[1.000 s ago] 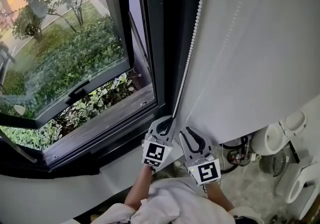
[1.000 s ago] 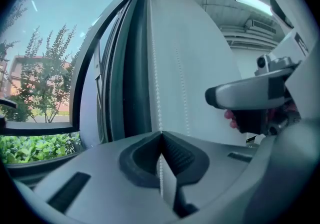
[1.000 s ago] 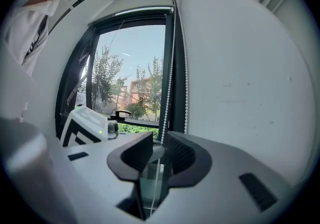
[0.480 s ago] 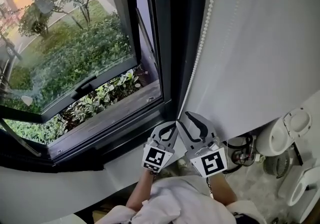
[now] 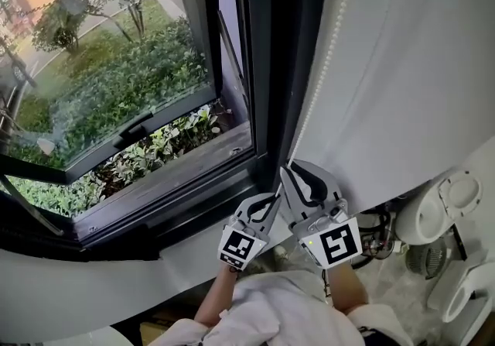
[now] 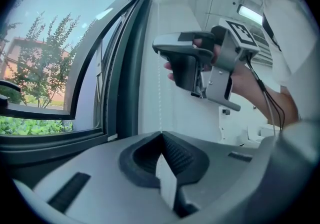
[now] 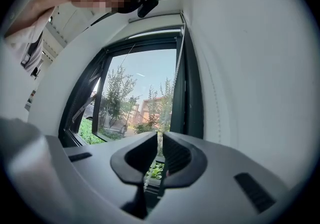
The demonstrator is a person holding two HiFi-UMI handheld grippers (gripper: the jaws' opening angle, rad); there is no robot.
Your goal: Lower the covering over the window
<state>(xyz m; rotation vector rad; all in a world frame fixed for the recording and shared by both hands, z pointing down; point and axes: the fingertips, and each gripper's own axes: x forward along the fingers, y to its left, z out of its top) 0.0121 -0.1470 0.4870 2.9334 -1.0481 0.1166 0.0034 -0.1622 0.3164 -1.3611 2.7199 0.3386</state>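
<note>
White fabric blind (image 5: 418, 66) hangs as a broad pale sheet just right of the dark window frame (image 5: 263, 66). Its lower edge shows in the head view above the clutter by the floor. The glass pane of the open sash (image 5: 116, 66) and the shrubs beyond it are entirely bare. No edge of the covering crosses that glass in any view, so I judge the lowering barely begun there (whether the white sheet belongs to this opening or a neighbouring one, I cannot tell).

A white beaded pull chain (image 5: 329, 66) runs down along the frame beside the blind and into both tools. The left gripper (image 5: 271, 201) sits lower, and in the left gripper view its jaws are pressed together on the chain. The right gripper (image 5: 290, 172) is just above and beside it. In the right gripper view the chain (image 7: 160, 140) stands between its jaws, which have just been closing and are now nearly together. A sliver of gap shows beside the beads, so I read it as not yet gripping.

Most of the work remains, by my estimate: the upper tool must finish its grip, then repeated hand-over-hand pulls until the fabric covers the pane.
</note>
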